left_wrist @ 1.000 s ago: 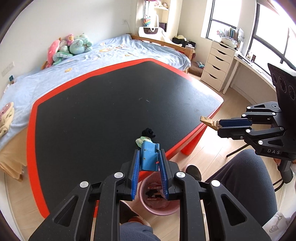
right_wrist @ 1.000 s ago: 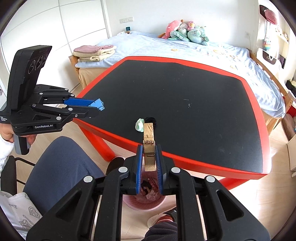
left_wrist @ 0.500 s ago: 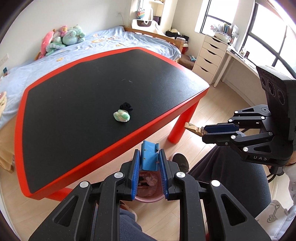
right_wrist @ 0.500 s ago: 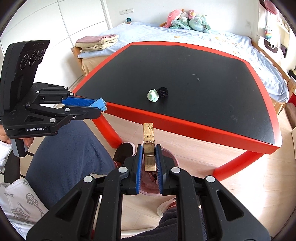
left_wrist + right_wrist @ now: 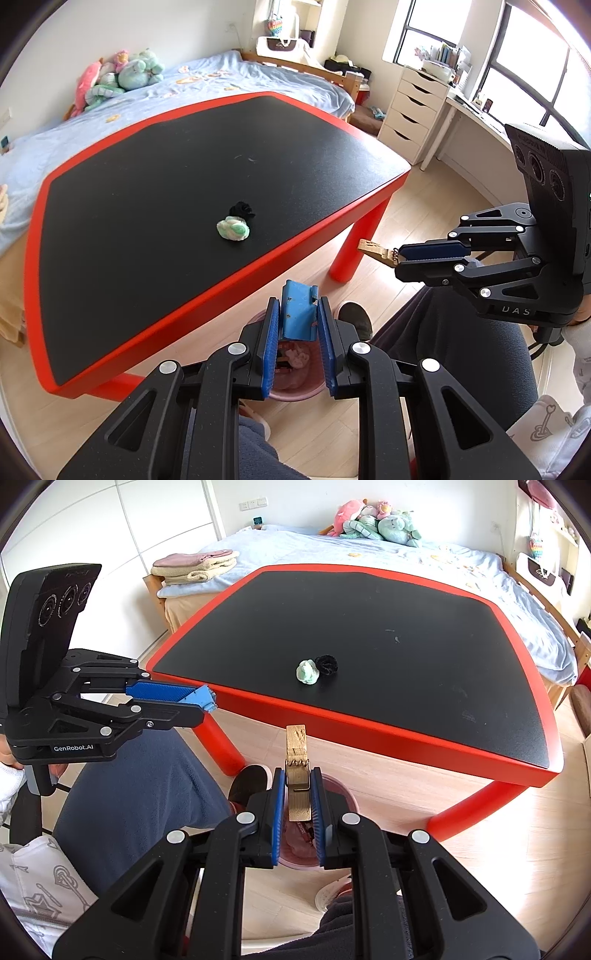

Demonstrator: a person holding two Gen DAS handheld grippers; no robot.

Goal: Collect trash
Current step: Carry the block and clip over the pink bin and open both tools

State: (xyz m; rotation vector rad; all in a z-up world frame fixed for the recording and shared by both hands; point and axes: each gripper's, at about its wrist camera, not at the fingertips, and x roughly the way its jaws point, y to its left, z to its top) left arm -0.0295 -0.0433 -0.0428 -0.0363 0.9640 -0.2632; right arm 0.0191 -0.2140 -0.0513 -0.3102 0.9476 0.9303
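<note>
Two grippers over bin (image 5: pixel 291 384), step: drop-off. Left gripper (image 5: pixel 298 325) pinches blue scrap (image 5: pixel 298 314); right gripper (image 5: pixel 298 797) pinches clothespin (image 5: pixel 296 775). Next: spread jaws above bin directly below. Two wads ahead on table (image 5: pixel 406 723).

Daylit bedroom, blue-sheeted bed (image 5: pixel 207 79), white drawers (image 5: pixel 413 110), wood floor (image 5: pixel 517 849)

Left gripper (image 5: pixel 299 325) and right gripper (image 5: pixel 298 797) clamped, level.

Clamped blue scrap (image 5: pixel 297 318); clamped clothespin (image 5: pixel 296 779)
</note>
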